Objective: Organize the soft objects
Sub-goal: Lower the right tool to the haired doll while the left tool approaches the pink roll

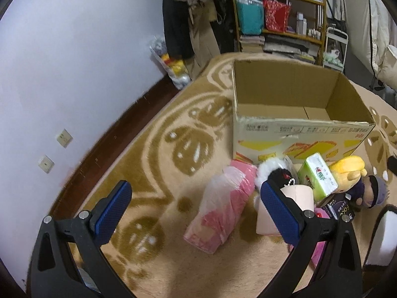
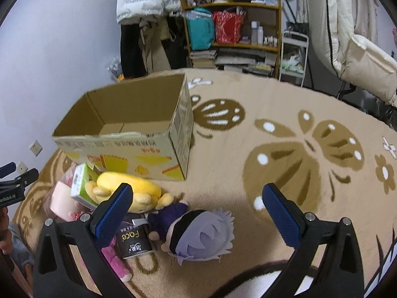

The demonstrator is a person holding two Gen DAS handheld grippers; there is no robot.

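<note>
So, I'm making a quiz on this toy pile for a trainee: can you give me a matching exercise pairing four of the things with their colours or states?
Column 1:
1. cardboard box
2. tissue pack
3. plush doll
4. right gripper

Column 2:
A. green and white
B. open, holding nothing
C. pale lilac hair, dark purple outfit
D. open top, nothing visible inside

Pairs: 1-D, 2-A, 3-C, 4-B
</note>
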